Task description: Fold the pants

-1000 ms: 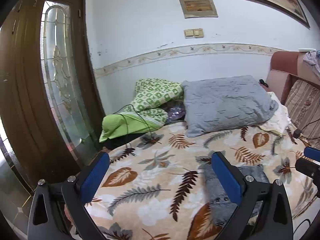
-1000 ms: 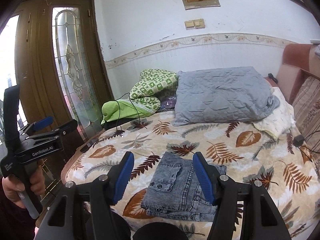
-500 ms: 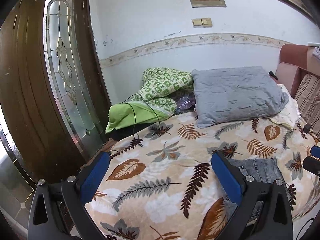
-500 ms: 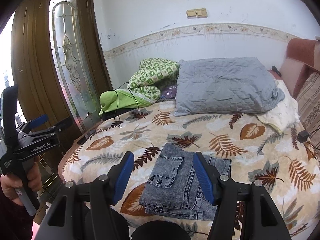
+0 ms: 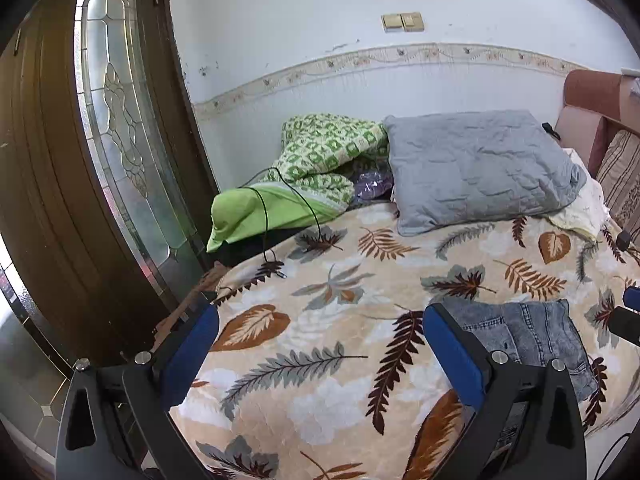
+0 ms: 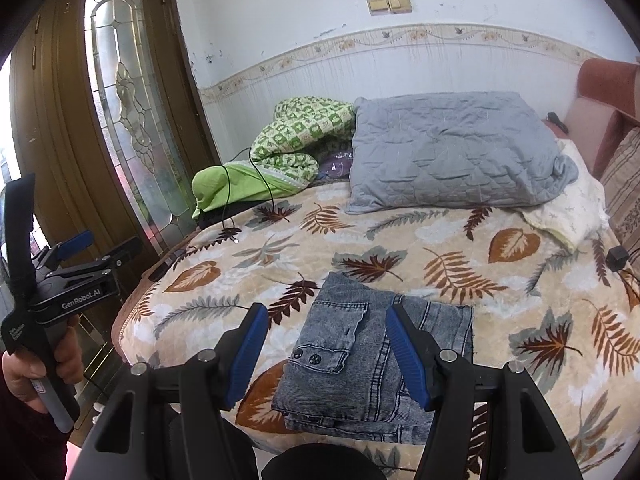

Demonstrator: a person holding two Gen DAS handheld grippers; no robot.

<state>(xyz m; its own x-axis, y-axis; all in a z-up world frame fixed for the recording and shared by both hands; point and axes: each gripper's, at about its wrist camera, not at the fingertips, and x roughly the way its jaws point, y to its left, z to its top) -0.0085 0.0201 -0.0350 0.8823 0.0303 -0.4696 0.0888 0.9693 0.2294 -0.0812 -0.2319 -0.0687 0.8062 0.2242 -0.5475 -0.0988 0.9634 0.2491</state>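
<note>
At the near edge of the bed [image 6: 560,320], folded denim pants [image 6: 372,360] lie as a compact stack with both grippers spread and empty above them.

Nearest, the right gripper [image 6: 324,354] hangs over the stack with its jaws apart and nothing between the pads, while the left gripper [image 5: 320,354] stands wide over bare blanket toward the bed's near left corner, the pants [image 5: 532,340] just to its right; a hand [image 6: 36,364] grips its handle off the bed's left edge. The pants look folded several times, waistband buttons on top and edges roughly squared, so the folding itself seems done; perhaps only a final smoothing or tidying remains. Farther back, toward the far edge, rest a grey pillow [image 6: 452,156] and a crumpled green quilt [image 6: 296,140] by the wall.
</note>
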